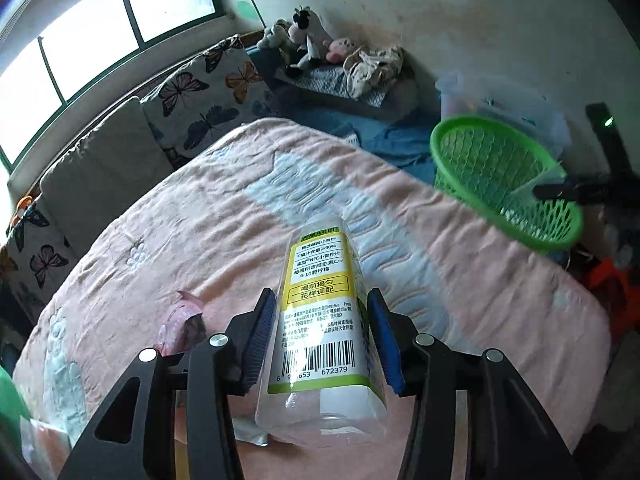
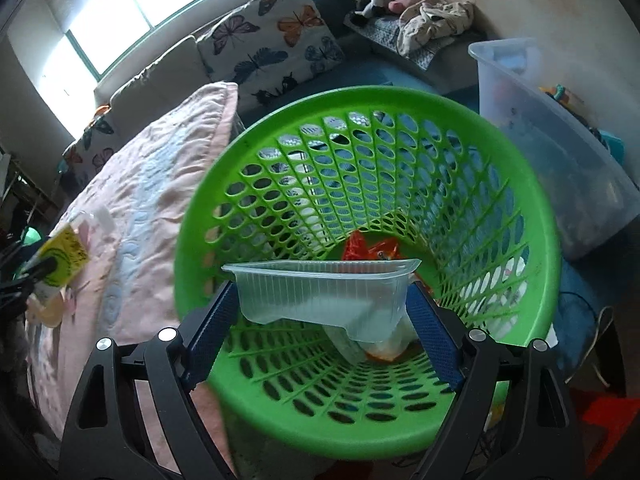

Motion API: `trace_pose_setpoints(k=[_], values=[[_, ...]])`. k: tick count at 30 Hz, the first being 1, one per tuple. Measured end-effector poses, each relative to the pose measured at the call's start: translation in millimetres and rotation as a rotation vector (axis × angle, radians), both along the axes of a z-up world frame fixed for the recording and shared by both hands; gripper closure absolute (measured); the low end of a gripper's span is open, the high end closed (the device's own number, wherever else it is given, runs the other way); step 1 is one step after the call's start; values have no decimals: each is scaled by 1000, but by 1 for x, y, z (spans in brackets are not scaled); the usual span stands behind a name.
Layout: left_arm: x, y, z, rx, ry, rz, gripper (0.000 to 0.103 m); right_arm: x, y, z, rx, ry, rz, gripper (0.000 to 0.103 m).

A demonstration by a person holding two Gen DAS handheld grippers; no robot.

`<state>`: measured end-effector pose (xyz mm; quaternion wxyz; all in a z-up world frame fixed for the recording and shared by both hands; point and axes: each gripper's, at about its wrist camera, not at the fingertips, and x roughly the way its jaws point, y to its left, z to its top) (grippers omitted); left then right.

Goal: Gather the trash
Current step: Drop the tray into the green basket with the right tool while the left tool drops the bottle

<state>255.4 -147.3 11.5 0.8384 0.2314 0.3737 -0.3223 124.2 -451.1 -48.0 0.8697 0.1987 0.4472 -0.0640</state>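
Note:
My left gripper point(image 1: 320, 292) is shut on a clear plastic bottle point(image 1: 320, 320) with a yellow and white label, its blue pads pressing both sides above the pink blanket point(image 1: 200, 220). The same bottle point(image 2: 64, 256) shows at the left edge of the right wrist view. My right gripper point(image 2: 322, 286) is shut on a clear ribbed plastic tray point(image 2: 320, 296), held over the mouth of the green mesh basket point(image 2: 192, 216). Red wrappers point(image 2: 368, 248) and other packaging point(image 2: 384, 348) lie at the basket's bottom. In the left wrist view the basket point(image 1: 440, 136) stands at the bed's right edge.
A pink wrapper point(image 1: 180, 324) and a white scrap point(image 1: 248, 434) lie on the blanket near my left gripper. A clear storage bin point(image 2: 552, 140) stands right of the basket. Butterfly cushions point(image 1: 200, 100) and plush toys point(image 1: 304, 36) line the far side under the window.

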Motion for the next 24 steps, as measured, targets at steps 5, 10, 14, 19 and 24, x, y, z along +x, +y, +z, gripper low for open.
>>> trace_pose_setpoints(k=[5, 10, 14, 19, 24], values=[[-12, -16, 18, -78, 16, -17, 57, 0, 2, -1, -53, 1, 1, 13], [-27, -50, 34, -125, 12, -87, 57, -16, -3, 5, -53, -32, -5, 13], [-36, -82, 36, -137, 16, -130, 57, -36, -10, 13, -31, -72, -23, 13], [-41, -132, 28, -128, 51, -179, 57, -59, -17, 22, -27, -109, -37, 13], [-44, -183, 12, -80, 69, -214, 57, -78, -26, 23, -16, -128, -64, 13]])
